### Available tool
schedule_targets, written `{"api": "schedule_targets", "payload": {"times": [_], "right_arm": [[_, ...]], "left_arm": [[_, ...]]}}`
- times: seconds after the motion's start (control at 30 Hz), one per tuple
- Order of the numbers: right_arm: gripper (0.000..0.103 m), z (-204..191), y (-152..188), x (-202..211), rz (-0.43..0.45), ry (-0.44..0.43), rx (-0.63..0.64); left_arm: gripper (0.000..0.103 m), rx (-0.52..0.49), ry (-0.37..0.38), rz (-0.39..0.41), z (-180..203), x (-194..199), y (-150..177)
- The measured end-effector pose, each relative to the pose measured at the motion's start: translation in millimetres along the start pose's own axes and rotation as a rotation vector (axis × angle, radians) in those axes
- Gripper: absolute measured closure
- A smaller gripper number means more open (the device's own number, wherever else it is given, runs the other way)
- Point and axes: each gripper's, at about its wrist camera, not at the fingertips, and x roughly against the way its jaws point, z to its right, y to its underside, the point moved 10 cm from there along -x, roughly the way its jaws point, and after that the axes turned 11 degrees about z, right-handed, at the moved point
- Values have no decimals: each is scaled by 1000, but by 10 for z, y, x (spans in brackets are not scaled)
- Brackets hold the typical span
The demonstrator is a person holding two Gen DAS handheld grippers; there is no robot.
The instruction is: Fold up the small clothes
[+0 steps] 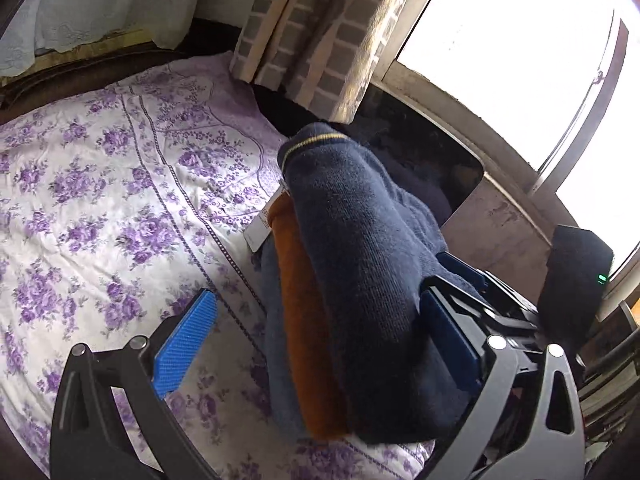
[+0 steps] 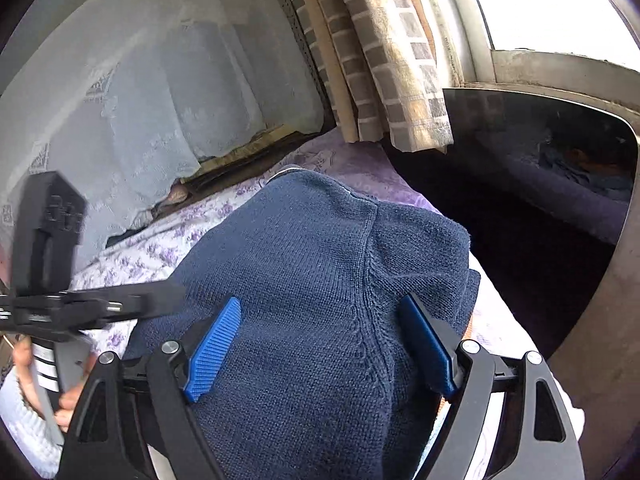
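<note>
The left gripper is standing wide open, its blue pads apart around the folded navy sweater. The right gripper is also spread open above the knit, not pressing it. The sweater is lying on the floral bedsheet, near the checked curtain.

Sweater: lower end cut off by the frame's bottom edge in the right wrist view. Its label, centre of the left wrist view, too small to read. Window, upper right: blown out. Hand, lower left: mostly hidden, cropped.
</note>
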Motion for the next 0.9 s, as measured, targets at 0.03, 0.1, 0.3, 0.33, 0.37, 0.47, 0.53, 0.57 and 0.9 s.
{"api": "schedule_targets", "payload": {"times": [0.03,0.1,0.3,0.33,0.37,0.47,0.53,0.57,0.9], "right_arm": [[17,4,-8,19,4,0,-13],[12,18,-23,56,18,-9,-56],[11,-78,-196,315,110,-35,-136],[11,-137,-243,379,137,-44,-135],[10,-185,-274,425,156,-48,-133],[7,-449,-351,566,207,-78,-125],[3,-737,-373,622,221,-111,-98],[3,-883,-380,633,224,-127,-80],[3,-2828,21,390,122,-370,86]], "left_arm": [[4,-5,-15,9,-45,84,-7],[4,-40,-84,32,-196,313,19],[4,-119,-330,116,-896,1158,151],[4,-109,-376,134,-1064,1357,196],[4,-97,-403,146,-1180,1489,220],[4,-47,-473,190,-1522,1934,335],[4,-19,-534,205,-1747,2215,455],[4,-9,-570,212,-1859,2361,526],[4,-6,-943,298,-2641,3738,996]]}}
